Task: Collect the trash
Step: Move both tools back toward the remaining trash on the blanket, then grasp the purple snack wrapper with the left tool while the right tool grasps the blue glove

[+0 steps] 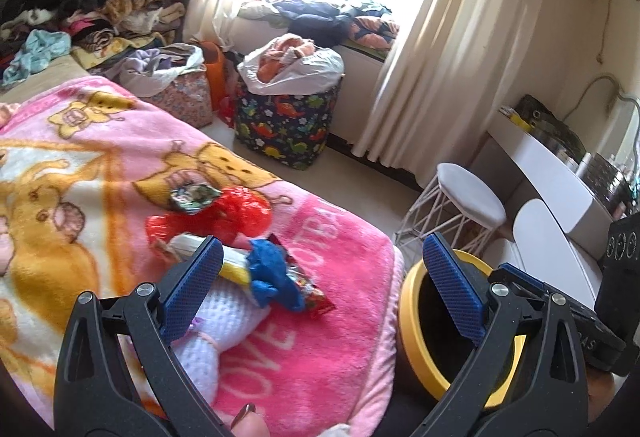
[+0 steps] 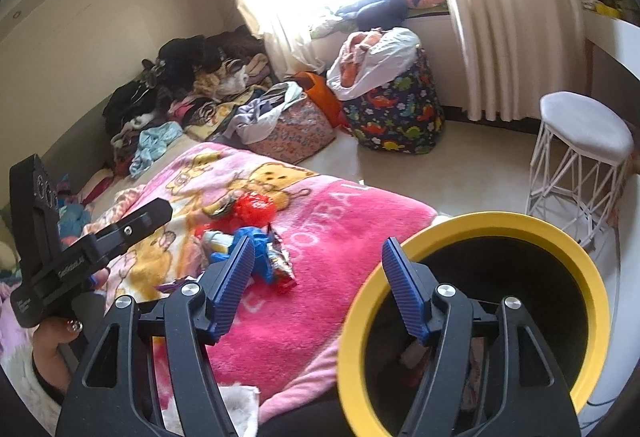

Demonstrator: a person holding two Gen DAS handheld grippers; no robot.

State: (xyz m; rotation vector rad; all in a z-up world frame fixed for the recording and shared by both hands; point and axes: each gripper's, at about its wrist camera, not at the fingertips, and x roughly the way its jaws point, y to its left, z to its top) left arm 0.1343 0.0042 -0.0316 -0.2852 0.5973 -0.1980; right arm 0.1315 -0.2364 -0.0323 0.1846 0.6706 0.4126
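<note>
Tongs over a bed of litter, bin at my right.

Both my grippers stand wide with nothing between the pads: my left gripper hangs above the near edge of the pink blanket, my right gripper partly over the yellow-rimmed bin, which stands just beside the bed. Farther on the blanket lies the trash: a blue crumpled wrapper touching a red foil snack packet, then red crinkled plastic. Beyond, a dinosaur-print basket stands beneath the curtain.
</note>
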